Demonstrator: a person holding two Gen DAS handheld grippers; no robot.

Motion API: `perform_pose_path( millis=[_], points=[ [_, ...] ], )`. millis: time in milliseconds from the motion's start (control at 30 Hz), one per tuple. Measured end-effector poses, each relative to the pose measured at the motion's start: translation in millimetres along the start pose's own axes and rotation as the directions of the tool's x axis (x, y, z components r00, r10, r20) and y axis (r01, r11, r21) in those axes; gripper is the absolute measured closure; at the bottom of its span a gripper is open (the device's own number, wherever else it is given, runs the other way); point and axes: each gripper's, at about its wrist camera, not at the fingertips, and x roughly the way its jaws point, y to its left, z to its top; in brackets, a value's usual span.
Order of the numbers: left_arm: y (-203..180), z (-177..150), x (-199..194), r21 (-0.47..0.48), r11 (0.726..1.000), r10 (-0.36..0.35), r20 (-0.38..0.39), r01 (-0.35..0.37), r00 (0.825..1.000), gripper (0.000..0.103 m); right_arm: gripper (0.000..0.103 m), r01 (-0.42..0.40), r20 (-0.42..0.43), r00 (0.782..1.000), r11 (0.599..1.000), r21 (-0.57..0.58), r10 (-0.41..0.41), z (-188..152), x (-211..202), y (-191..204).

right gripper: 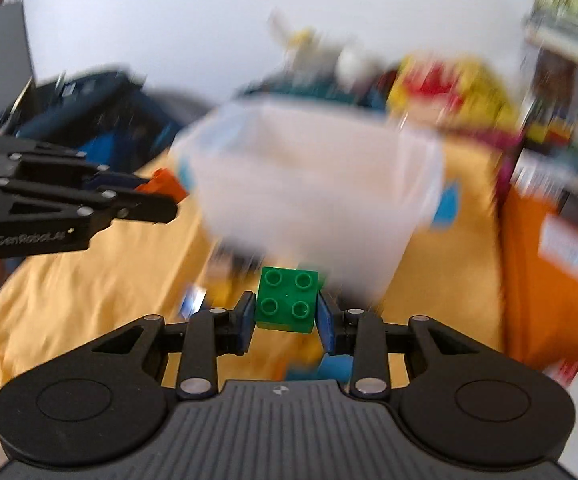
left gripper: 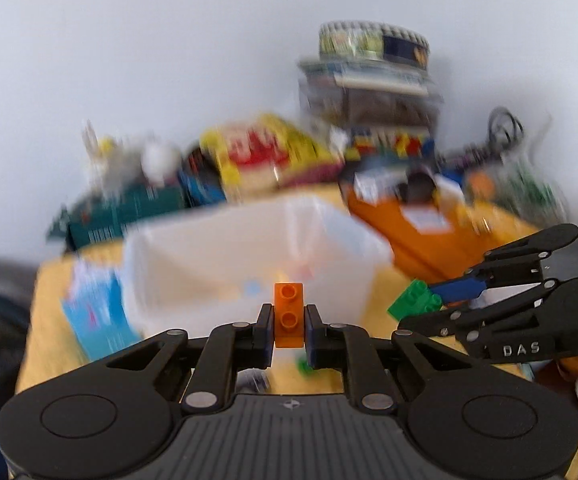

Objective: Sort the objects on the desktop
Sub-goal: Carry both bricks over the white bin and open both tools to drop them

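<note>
My left gripper (left gripper: 288, 320) is shut on a small orange two-stud brick (left gripper: 288, 314) and holds it in front of a translucent white bin (left gripper: 249, 256). My right gripper (right gripper: 287, 312) is shut on a green four-stud brick (right gripper: 287, 300), also held just before the bin (right gripper: 309, 176). The right gripper with the green brick (left gripper: 417, 300) shows at the right of the left wrist view. The left gripper with the orange brick (right gripper: 163, 186) shows at the left of the right wrist view. Both views are motion-blurred.
The table has a yellow cloth (right gripper: 89, 280). An orange box (left gripper: 421, 232) stands right of the bin. Blue-white paper (left gripper: 97, 312) lies to its left. A yellow-red packet (left gripper: 265, 152), a green box (left gripper: 129, 212) and stacked boxes (left gripper: 369, 92) crowd the back by the white wall.
</note>
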Motion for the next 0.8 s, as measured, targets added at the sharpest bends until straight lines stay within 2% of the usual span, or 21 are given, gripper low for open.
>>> perform_pose_path(
  millis=[133, 267, 367, 433, 500, 567, 800],
  points=[
    [19, 44, 18, -0.027, 0.999, 0.030, 0.073, -0.028, 0.997, 0.086, 0.068, 0.076, 0.144, 0.986, 0.997, 0.017, -0.078, 45, 2, -14],
    [30, 72, 48, -0.042, 0.997, 0.065, 0.095, -0.062, 0.993, 0.086, 0.067, 0.130, 0.212, 0.968, 0.991, 0.039, -0.135, 77, 21, -21],
    [36, 77, 77, -0.048, 0.995, 0.090, 0.056, -0.088, 0.994, 0.086, 0.067, 0.156, 0.214, 0.963, 0.986, 0.055, -0.164, 91, 45, -25],
    [39, 71, 98, -0.048, 0.993, 0.108, 0.009, -0.108, 0.994, 0.085, 0.067, 0.192, 0.187, 0.963, 0.981, 0.031, -0.194, 92, 67, -23],
    [37, 61, 113, -0.022, 0.993, 0.114, -0.043, -0.115, 0.993, 0.084, 0.066, 0.195, 0.141, 0.970, 0.980, 0.033, -0.198, 87, 82, -26],
    [36, 54, 118, -0.005, 0.992, 0.128, -0.053, -0.128, 0.990, 0.070, 0.065, 0.186, 0.097, 0.977, 0.981, 0.049, -0.190, 80, 94, -28],
    [35, 51, 99, -0.041, 0.991, 0.124, -0.019, -0.125, 0.992, 0.060, 0.062, 0.170, 0.107, 0.978, 0.983, 0.069, -0.177, 72, 90, -28]
  ],
)
